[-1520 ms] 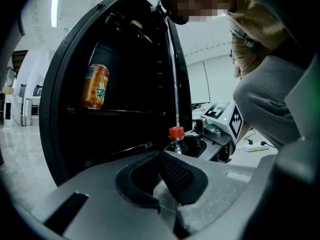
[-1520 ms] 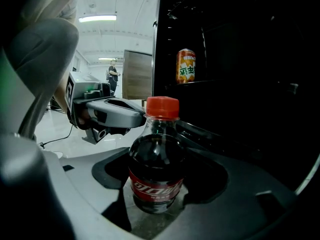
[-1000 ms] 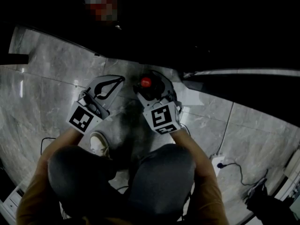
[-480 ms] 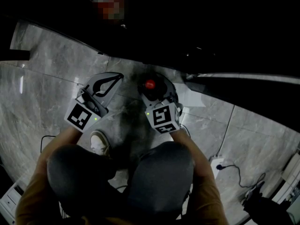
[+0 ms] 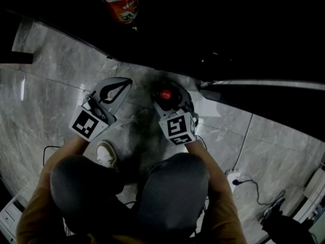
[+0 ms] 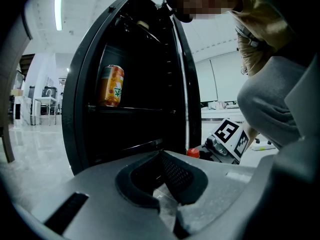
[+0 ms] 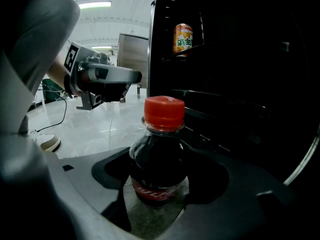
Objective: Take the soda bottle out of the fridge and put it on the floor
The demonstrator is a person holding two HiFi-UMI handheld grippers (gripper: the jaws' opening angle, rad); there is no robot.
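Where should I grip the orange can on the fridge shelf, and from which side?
Grip the orange can around its mid-body, coming in level through the open front of the fridge. It stands upright with straight round sides; the shelf blocks approach from below.

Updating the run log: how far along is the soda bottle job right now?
Done: the soda bottle is out of the open fridge. In hand: the right gripper is shut on it, upright and low over the floor; whether its base touches is unclear. Left: set it down and let go. The left gripper is shut and empty. An orange can sits on a fridge shelf.
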